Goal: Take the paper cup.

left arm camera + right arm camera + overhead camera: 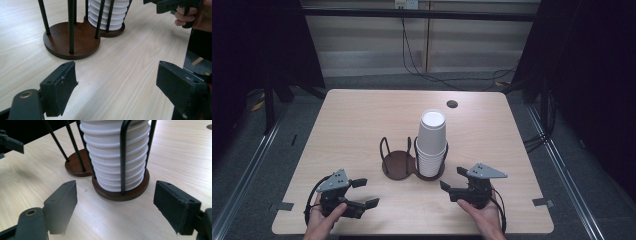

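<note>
Both grippers wait with jaws apart before the cup holder.
Ahead of the left gripper (116,86) jaws stands the dark wooden two-ring wire holder (72,41); ahead of the right gripper (115,205) jaws, its stack of white paper cups (115,152).

Pale wooden table (362,115) on grey floor (287,150); dim room; cables (422,70) behind.

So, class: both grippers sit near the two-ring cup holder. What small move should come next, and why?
Probably ease the right gripper forward toward the stack of white cups. Its fingers stand open and empty, facing the stack in the holder, whose other ring is bare. The left gripper waits open too.
</note>
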`<state>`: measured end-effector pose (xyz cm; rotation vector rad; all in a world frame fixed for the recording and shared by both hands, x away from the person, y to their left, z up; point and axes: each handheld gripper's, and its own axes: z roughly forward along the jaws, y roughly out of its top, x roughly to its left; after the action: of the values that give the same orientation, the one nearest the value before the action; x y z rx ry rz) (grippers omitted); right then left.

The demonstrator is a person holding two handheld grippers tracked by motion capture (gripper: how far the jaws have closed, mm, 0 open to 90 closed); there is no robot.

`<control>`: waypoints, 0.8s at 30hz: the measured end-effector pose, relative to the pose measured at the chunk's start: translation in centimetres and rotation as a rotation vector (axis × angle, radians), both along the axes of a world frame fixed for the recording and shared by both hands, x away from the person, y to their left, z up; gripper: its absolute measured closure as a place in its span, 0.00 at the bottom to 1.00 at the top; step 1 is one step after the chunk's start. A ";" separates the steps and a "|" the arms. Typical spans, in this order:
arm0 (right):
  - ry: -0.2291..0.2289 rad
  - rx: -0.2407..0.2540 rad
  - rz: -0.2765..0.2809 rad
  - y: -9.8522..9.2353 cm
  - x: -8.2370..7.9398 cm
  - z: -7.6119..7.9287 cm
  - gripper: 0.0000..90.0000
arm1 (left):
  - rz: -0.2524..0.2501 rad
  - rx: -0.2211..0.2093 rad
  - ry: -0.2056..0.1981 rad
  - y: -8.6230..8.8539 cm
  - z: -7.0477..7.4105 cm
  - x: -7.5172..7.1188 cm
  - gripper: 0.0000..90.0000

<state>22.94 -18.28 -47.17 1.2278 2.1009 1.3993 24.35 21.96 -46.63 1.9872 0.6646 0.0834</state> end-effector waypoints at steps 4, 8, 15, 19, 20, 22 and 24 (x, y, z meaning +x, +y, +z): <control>0.008 -0.011 0.013 0.1 0.0 0.0 0.19 | -0.003 -0.016 0.000 0.3 0.1 0.0 0.18; 0.013 -0.008 0.022 0.2 0.1 0.0 0.19 | 0.000 -0.009 0.005 0.4 0.0 0.0 0.18; 0.012 0.010 0.052 0.2 0.0 0.5 0.26 | -0.023 -0.008 0.001 0.3 0.1 -0.3 0.18; 0.024 0.008 0.080 0.5 0.0 1.0 0.25 | -0.023 -0.013 0.005 0.2 0.1 -0.2 0.18; 0.024 0.008 0.080 0.5 0.0 1.0 0.25 | -0.023 -0.013 0.005 0.2 0.1 -0.2 0.18; 0.025 0.003 0.083 0.6 0.0 1.2 0.26 | -0.015 -0.014 0.005 0.2 0.1 -0.1 0.18; 0.051 -0.007 0.087 0.6 0.2 1.7 0.27 | -0.005 -0.007 -0.001 0.2 0.1 0.0 0.18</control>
<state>23.13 -17.69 -45.47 1.1943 2.2164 1.4103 24.40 22.19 -46.52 1.9816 0.6588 0.0783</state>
